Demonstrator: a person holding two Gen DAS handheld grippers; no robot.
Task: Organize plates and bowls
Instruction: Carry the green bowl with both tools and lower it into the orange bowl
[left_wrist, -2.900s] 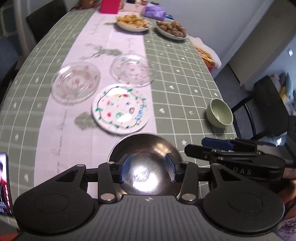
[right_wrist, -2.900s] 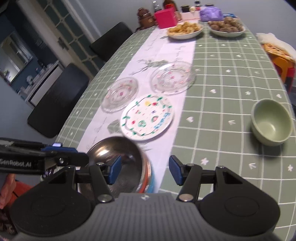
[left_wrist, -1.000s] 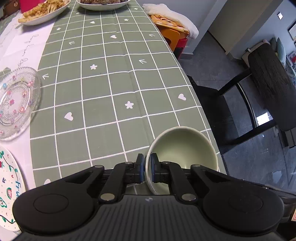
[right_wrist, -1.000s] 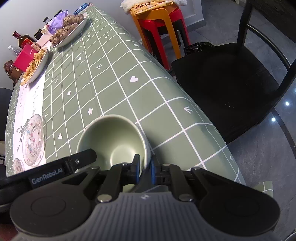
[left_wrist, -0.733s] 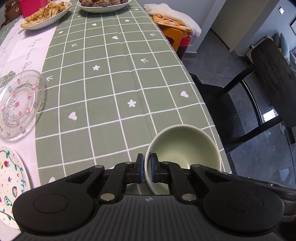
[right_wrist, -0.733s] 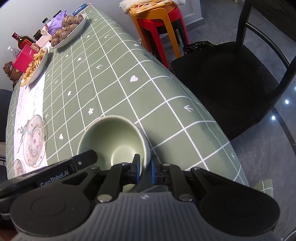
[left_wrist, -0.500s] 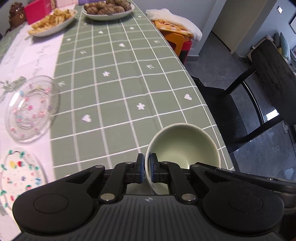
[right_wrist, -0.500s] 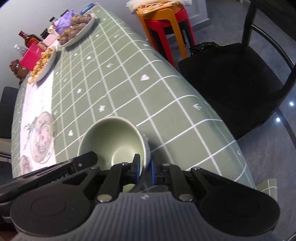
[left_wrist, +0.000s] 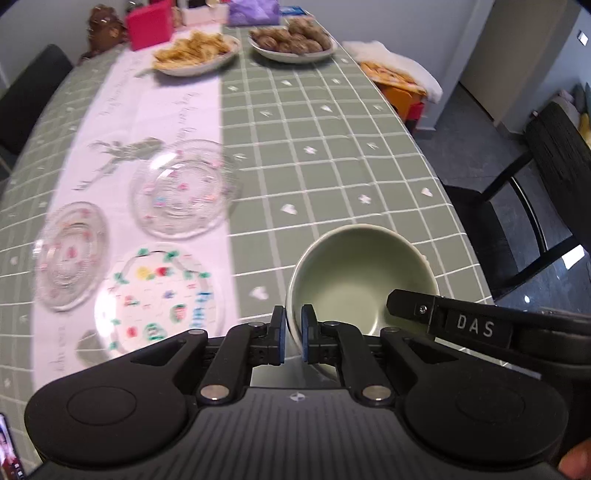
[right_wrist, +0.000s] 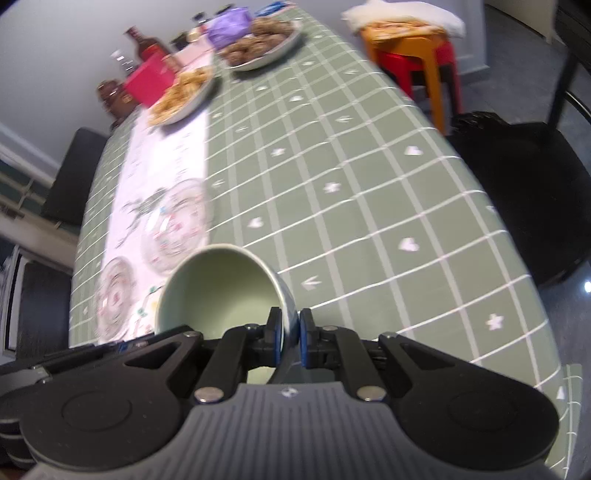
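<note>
Both grippers hold one pale green bowl above the table. My left gripper is shut on its left rim. My right gripper is shut on its right rim, and the bowl tilts toward the camera there. A white plate with coloured drawings lies left of the bowl. Two clear glass plates lie beyond it on the white runner. They also show blurred in the right wrist view.
The table has a green checked cloth. Two dishes of food and a pink box stand at the far end. A black chair and an orange and red stool stand to the right of the table.
The green bowl has been lifted and carried left, toward the plates. Both views have swung left, so all three plates show now. Both grippers stay shut on the rim.
</note>
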